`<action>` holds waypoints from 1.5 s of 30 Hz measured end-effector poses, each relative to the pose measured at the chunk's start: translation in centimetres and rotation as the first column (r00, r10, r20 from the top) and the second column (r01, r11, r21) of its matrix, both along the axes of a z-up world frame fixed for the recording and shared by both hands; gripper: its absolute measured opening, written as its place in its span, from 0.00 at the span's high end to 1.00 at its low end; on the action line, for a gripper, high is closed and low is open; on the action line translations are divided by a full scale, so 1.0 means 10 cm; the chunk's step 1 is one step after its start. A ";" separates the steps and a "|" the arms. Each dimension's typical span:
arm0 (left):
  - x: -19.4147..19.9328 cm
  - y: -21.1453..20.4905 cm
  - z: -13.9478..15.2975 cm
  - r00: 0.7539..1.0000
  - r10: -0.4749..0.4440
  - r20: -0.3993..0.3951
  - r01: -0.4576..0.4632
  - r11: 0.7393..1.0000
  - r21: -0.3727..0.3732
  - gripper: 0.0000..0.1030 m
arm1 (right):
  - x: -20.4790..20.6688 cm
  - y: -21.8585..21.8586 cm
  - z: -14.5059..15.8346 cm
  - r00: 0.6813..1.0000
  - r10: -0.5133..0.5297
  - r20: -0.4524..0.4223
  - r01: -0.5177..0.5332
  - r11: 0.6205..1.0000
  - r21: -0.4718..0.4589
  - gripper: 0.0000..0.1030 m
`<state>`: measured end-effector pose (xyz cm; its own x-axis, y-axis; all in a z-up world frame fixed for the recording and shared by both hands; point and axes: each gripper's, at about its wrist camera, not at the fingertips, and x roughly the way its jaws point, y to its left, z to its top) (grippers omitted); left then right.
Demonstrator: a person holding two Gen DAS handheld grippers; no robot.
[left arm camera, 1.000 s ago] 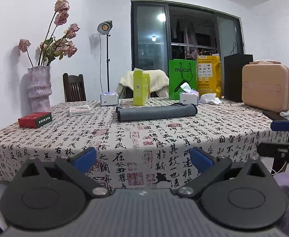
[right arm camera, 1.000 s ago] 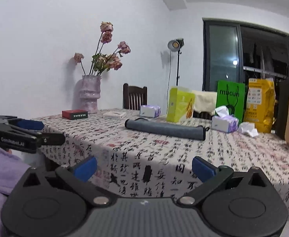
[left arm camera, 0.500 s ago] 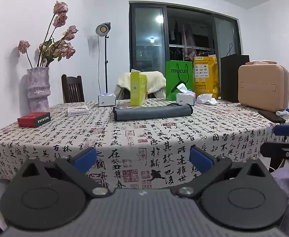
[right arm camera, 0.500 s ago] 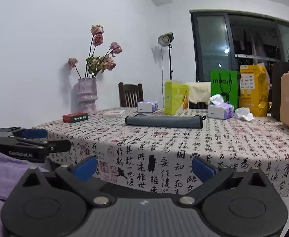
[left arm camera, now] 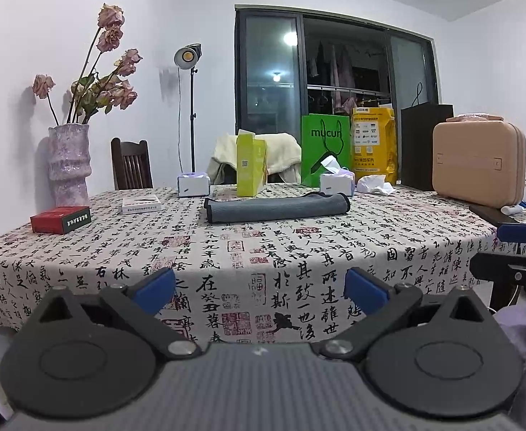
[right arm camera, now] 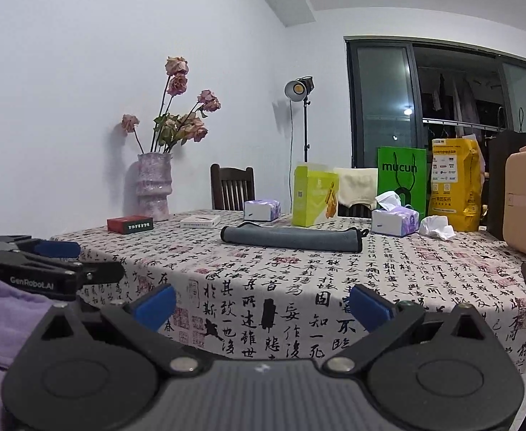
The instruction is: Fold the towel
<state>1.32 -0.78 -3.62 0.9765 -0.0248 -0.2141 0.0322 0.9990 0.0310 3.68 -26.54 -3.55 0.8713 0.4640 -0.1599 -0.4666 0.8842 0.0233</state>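
Observation:
A grey towel (left arm camera: 276, 208) lies folded into a long narrow strip across the far middle of the table; it also shows in the right wrist view (right arm camera: 291, 238). My left gripper (left arm camera: 259, 291) is open and empty, held before the table's near edge, well short of the towel. My right gripper (right arm camera: 263, 303) is open and empty too, off the table's near right side. Each gripper shows in the other's view: the right one (left arm camera: 514, 251) at the right edge, the left one (right arm camera: 47, 265) at the left.
The table has a calligraphy-print cloth (left arm camera: 263, 251). On it stand a vase with dried roses (left arm camera: 69, 165), a red box (left arm camera: 61, 219), a white box (left arm camera: 141, 204), tissue packs (left arm camera: 193, 185), a yellow-green carton (left arm camera: 250, 167), bags (left arm camera: 324, 154) and a tan case (left arm camera: 478, 163).
Both grippers dipped lower half a second ago and have risen again; the table top shows from slightly higher now. The towel has not moved. Both grippers stay open.

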 end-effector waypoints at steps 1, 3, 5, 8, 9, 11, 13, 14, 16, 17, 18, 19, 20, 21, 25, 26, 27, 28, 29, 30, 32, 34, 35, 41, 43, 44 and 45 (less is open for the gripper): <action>0.00 0.00 0.00 1.000 0.000 0.000 0.000 1.000 0.001 0.00 | 0.00 0.00 0.00 1.000 0.001 0.000 -0.001 1.000 -0.001 0.00; 0.00 0.00 0.00 1.000 -0.001 0.000 0.001 1.000 0.000 0.00 | -0.01 0.01 -0.01 1.000 0.002 0.003 -0.002 1.000 -0.004 0.00; 0.00 0.00 0.00 1.000 -0.002 -0.001 0.002 1.000 0.000 0.00 | 0.00 0.01 -0.02 1.000 0.005 -0.001 -0.005 1.000 -0.002 0.00; 0.01 -0.01 -0.01 1.000 -0.007 -0.005 0.007 1.000 0.000 0.00 | 0.01 0.01 -0.02 1.000 0.007 -0.002 -0.007 1.000 -0.002 0.00; 0.01 -0.02 -0.01 1.000 -0.008 -0.004 0.008 1.000 0.001 0.00 | 0.01 0.01 -0.03 1.000 0.006 -0.001 -0.006 1.000 -0.002 0.00; 0.01 -0.02 -0.01 1.000 -0.008 -0.004 0.008 1.000 0.001 0.00 | 0.02 0.01 -0.03 1.000 0.005 -0.004 -0.005 1.000 -0.002 0.00; 0.02 -0.02 -0.01 1.000 -0.007 -0.004 0.007 1.000 0.001 0.00 | 0.01 0.01 -0.03 1.000 0.004 -0.003 -0.004 1.000 -0.003 0.00; 0.02 -0.02 -0.01 1.000 -0.008 -0.004 0.008 1.000 0.001 0.00 | 0.01 0.01 -0.03 1.000 0.004 -0.002 -0.004 1.000 -0.003 0.00; 0.02 -0.02 -0.01 1.000 -0.007 -0.005 0.007 1.000 0.001 0.00 | 0.01 0.01 -0.03 1.000 0.005 -0.003 -0.005 1.000 -0.002 0.00; 0.02 -0.02 -0.01 1.000 -0.006 -0.005 0.006 1.000 0.000 0.00 | 0.02 0.01 -0.03 1.000 0.005 -0.003 -0.005 1.000 -0.002 0.00; 0.02 -0.02 0.00 1.000 -0.006 -0.005 0.006 1.000 0.000 0.00 | 0.01 0.01 -0.03 1.000 0.005 -0.003 -0.005 1.000 -0.002 0.00; 0.02 -0.02 0.00 1.000 -0.005 -0.006 0.005 1.000 0.001 0.00 | 0.01 0.01 -0.03 1.000 0.004 -0.002 -0.004 1.000 -0.002 0.00; 0.02 -0.02 0.00 1.000 -0.006 -0.006 0.006 1.000 0.002 0.00 | 0.01 0.01 -0.03 1.000 0.002 -0.002 -0.002 1.000 -0.002 0.00; 0.02 -0.02 0.00 1.000 -0.007 -0.006 0.007 1.000 0.004 0.00 | 0.01 0.01 -0.03 1.000 0.000 -0.002 0.000 1.000 -0.001 0.00; 0.02 -0.02 0.00 1.000 -0.007 -0.007 0.007 1.000 0.005 0.00 | 0.02 0.01 -0.03 1.000 -0.001 -0.004 0.001 1.000 -0.001 0.00; 0.02 -0.02 0.00 1.000 -0.005 -0.007 0.005 1.000 0.005 0.00 | 0.02 0.01 -0.03 1.000 0.000 -0.006 0.000 1.000 -0.002 0.00; 0.02 -0.02 0.00 1.000 -0.004 -0.007 0.004 1.000 0.005 0.00 | 0.03 0.01 -0.04 1.000 0.000 -0.006 0.000 1.000 -0.003 0.00; 0.02 -0.01 0.00 1.000 -0.003 -0.008 0.003 1.000 0.005 0.00 | 0.03 0.02 -0.04 1.000 -0.001 -0.006 0.001 1.000 -0.003 0.00; 0.02 -0.01 0.00 1.000 -0.004 -0.008 0.004 1.000 0.005 0.00 | 0.03 0.02 -0.04 1.000 -0.001 -0.005 0.001 1.000 -0.005 0.00; 0.02 -0.01 0.00 1.000 -0.004 -0.008 0.004 1.000 0.005 0.00 | 0.03 0.03 -0.04 1.000 -0.002 -0.003 0.002 1.000 -0.009 0.00; 0.02 -0.01 0.00 1.000 -0.004 -0.008 0.004 1.000 0.005 0.00 | 0.03 0.03 -0.04 1.000 -0.007 -0.002 0.007 1.000 -0.012 0.00; 0.02 -0.01 0.00 1.000 -0.004 -0.008 0.004 1.000 0.005 0.00 | 0.03 0.03 -0.05 1.000 -0.005 -0.006 0.005 1.000 -0.012 0.00; 0.02 -0.01 0.00 1.000 -0.004 -0.007 0.004 1.000 0.005 0.00 | 0.03 0.04 -0.05 1.000 -0.003 -0.008 0.002 1.000 -0.013 0.00; 0.02 -0.01 0.00 1.000 -0.004 -0.007 0.004 1.000 0.006 0.00 | 0.03 0.04 -0.06 1.000 0.000 -0.008 0.000 1.000 -0.013 0.00; 0.02 -0.01 0.00 1.000 -0.004 -0.008 0.004 1.000 0.006 0.00 | 0.03 0.04 -0.06 1.000 0.000 -0.008 0.000 1.000 -0.013 0.00; 0.02 -0.01 0.00 1.000 -0.003 -0.007 0.003 1.000 0.006 0.00 | 0.03 0.04 -0.06 1.000 0.000 -0.008 0.000 1.000 -0.014 0.00; 0.02 -0.01 0.00 1.000 -0.003 -0.007 0.003 1.000 0.006 0.00 | 0.03 0.04 -0.06 1.000 -0.001 -0.006 0.000 1.000 -0.014 0.00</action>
